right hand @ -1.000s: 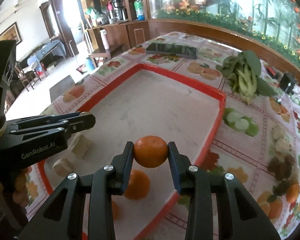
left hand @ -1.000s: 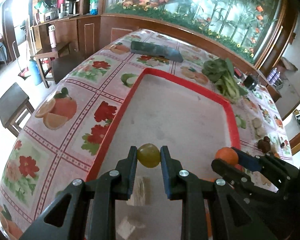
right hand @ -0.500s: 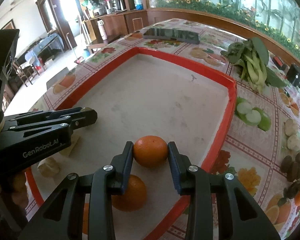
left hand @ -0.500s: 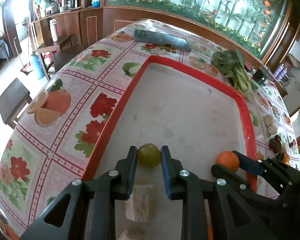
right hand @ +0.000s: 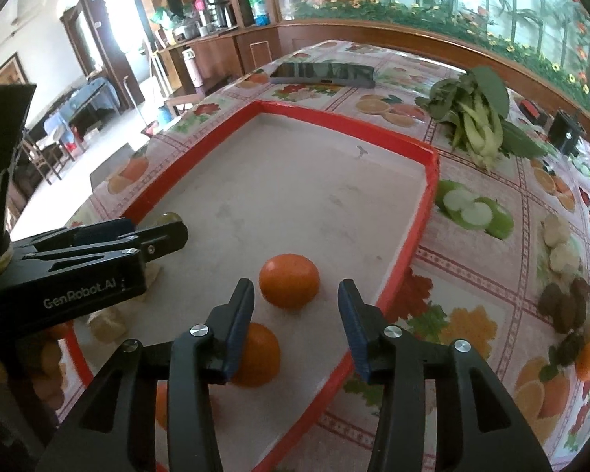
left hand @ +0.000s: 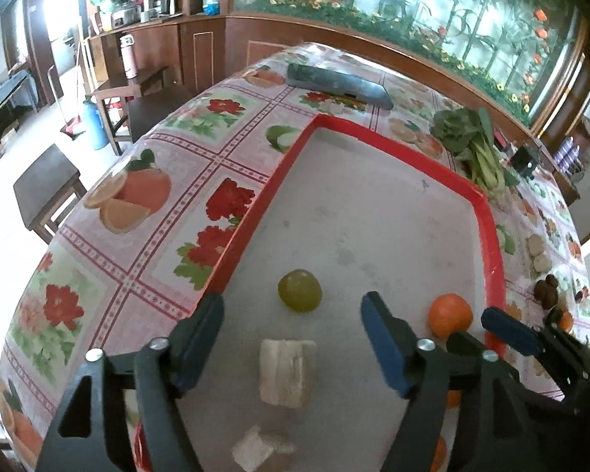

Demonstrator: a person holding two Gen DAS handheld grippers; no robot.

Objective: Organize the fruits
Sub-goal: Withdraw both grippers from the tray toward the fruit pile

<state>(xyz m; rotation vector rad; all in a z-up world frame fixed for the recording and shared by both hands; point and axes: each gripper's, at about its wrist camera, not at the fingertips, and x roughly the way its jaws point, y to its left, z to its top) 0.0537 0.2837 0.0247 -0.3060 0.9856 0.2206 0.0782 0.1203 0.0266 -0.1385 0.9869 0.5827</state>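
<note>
A green round fruit (left hand: pixel 299 290) lies on the floor of the red-rimmed tray (left hand: pixel 255 216), just ahead of my left gripper (left hand: pixel 293 328), whose jaws are opening and stand well apart, off the fruit. An orange (right hand: pixel 289 281) rests on the tray floor in front of my right gripper (right hand: pixel 295 306); its jaws are opening too, with a gap on both sides of the fruit. A second orange (right hand: pixel 255 354) sits behind the right gripper's left finger. The left wrist view shows the first orange (left hand: pixel 450 314) between the right gripper's blue pads (left hand: pixel 509 332).
Pale cut chunks (left hand: pixel 287 369) lie on the tray near the left gripper. Beyond the tray on the patterned tablecloth are a dark phone (right hand: pixel 322 73), leafy greens (right hand: pixel 478 118) and a small black box (right hand: pixel 566 133). The table edge drops off at left to stools (left hand: pixel 49 192).
Both grippers have let go: the left jaws spread wide off the green fruit and the right jaws parted from the orange. Both fruits now rest on the tray floor.
</note>
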